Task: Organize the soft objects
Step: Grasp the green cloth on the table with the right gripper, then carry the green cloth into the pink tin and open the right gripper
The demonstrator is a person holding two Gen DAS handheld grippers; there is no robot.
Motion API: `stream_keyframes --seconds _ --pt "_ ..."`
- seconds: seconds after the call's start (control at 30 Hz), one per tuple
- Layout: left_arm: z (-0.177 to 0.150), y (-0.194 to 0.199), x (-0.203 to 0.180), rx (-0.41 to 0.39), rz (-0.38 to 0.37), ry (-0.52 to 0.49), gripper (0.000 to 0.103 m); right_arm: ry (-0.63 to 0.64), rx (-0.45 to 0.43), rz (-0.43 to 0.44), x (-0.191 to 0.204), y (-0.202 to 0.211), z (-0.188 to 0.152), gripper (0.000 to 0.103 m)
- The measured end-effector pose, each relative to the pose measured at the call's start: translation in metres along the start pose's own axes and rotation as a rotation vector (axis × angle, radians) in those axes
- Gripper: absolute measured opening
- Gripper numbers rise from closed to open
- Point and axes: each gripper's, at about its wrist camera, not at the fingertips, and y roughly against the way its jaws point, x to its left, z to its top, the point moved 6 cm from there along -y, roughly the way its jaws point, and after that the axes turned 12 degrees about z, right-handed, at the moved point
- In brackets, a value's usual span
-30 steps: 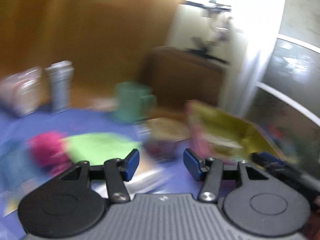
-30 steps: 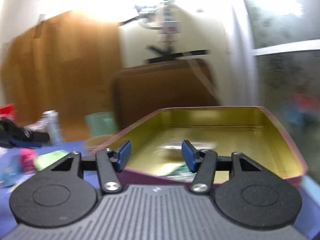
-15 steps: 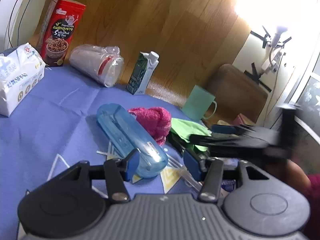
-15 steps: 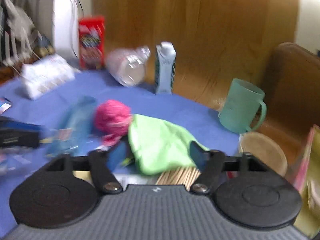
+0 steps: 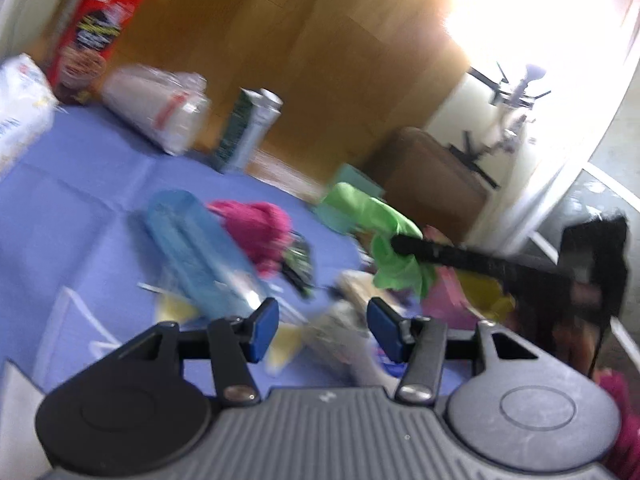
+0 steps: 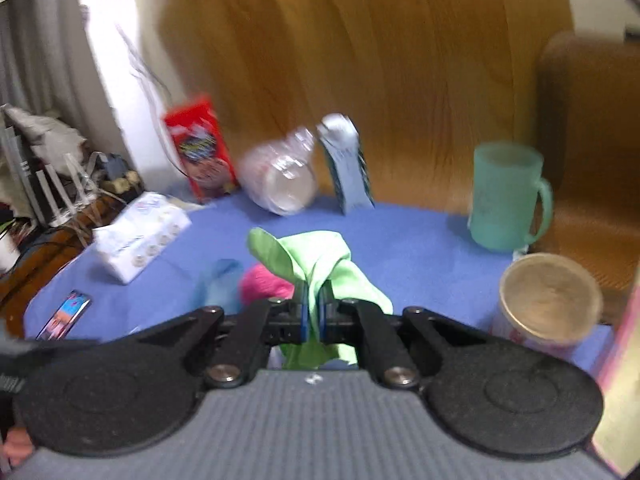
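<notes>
1. Fingers of the right gripper (image 6: 314,314) are pressed together on a fold of the lime-green soft cloth (image 6: 316,264), seen up close only in the right wrist view.
2. From that view the cloth fans upward and outward from the pinch, with a rounded lobe toward 11 o'clock and a tail drooping toward 6 o'clock below the fingers.
3. The left wrist view shows the same cloth (image 5: 384,236) from the side, bunched at the tip of the dark right gripper (image 5: 404,246), which reaches in from 3 o'clock; its long axis runs roughly from 11 to 5 o'clock.
4. The left gripper (image 5: 318,326) has its blue pads well apart, with nothing between them.
5. A fuzzy magenta soft ball (image 5: 260,228) rests on the blue tablecloth (image 5: 80,184), touching a clear blue oblong plastic case (image 5: 196,248) at its 9 o'clock side.
6. Only the right wrist view shows the teal plastic mug (image 6: 506,196) clearly, at 2 o'clock, with a round tan-rimmed paper cup (image 6: 550,300) at 3 o'clock.
7. Both views are motion-blurred.
</notes>
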Motion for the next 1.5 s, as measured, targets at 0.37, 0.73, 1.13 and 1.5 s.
stream_keyframes --seconds 0.37,0.73,1.13,1.5 --pt "-0.048 -0.031 -0.037 0.210 0.010 -0.105 0.044 0.277 0.047 -0.087 0.079 0.012 -0.124 0.011" --pt "-0.065 -0.037 -0.061 0.266 -0.014 -0.167 0.020 0.267 0.062 -0.093 0.065 0.009 -0.141 0.017" --pt "-0.029 -0.058 -0.213 0.135 -0.222 -0.422 0.020 0.235 -0.301 -0.379 0.036 0.093 -0.108 0.012" --pt "-0.044 -0.128 -0.271 0.160 -0.142 -0.439 0.055 0.001 -0.336 -0.772 -0.062 0.175 -0.098 0.025"
